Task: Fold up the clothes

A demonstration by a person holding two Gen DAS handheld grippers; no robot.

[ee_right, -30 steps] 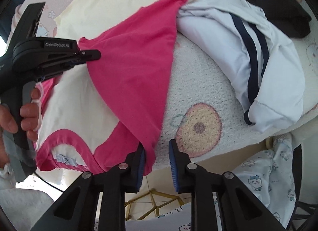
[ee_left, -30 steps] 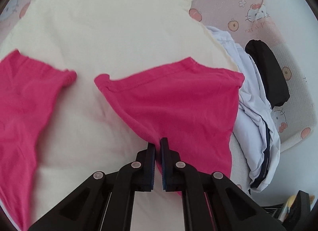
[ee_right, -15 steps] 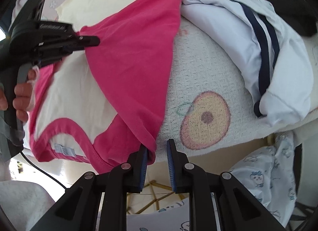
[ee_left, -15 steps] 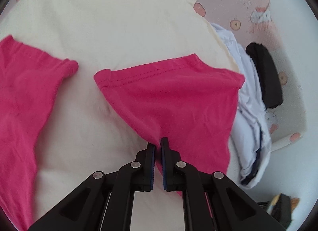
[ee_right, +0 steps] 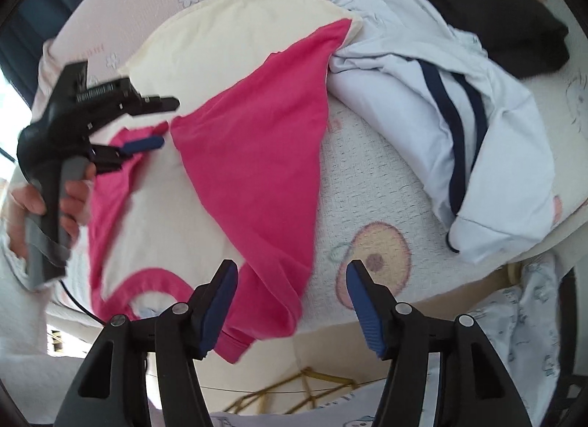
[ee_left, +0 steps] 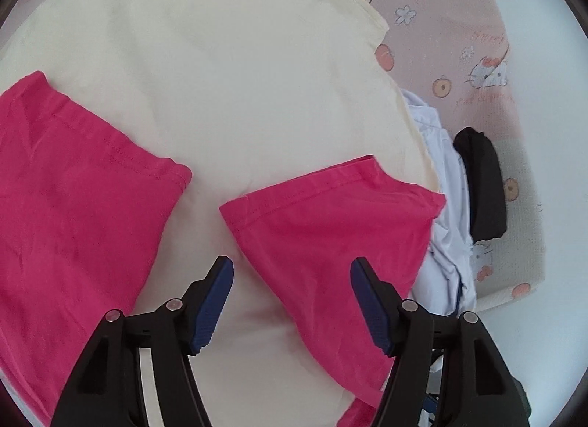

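A cream T-shirt [ee_left: 220, 70] with pink sleeves lies spread on the bed. Both sleeves are folded inward onto the body: the left sleeve [ee_left: 73, 214] and the right sleeve [ee_left: 330, 236]. My left gripper [ee_left: 292, 302] hovers over the right sleeve, its jaws opening, pads clear of the cloth. From the right wrist view the same shirt [ee_right: 239, 37] shows its pink sleeve [ee_right: 257, 162] and pink collar [ee_right: 147, 276]. My right gripper [ee_right: 290, 302] stands over the sleeve's lower edge with jaws opening and nothing pinched. The left gripper [ee_right: 154, 122] appears there, held by a hand [ee_right: 70, 199].
A pale blue garment with navy stripes [ee_right: 459, 125] lies crumpled to the right of the shirt, and a black garment [ee_right: 485, 4] behind it. The pink patterned bedcover [ee_left: 459, 22] ends at the bed edge [ee_right: 404, 302]. Another printed cloth [ee_right: 522, 335] hangs below.
Both grippers let go of the pink sleeve and their jaws spread wide. The sleeve now lies flat on the shirt. The left gripper pulled back toward the left.
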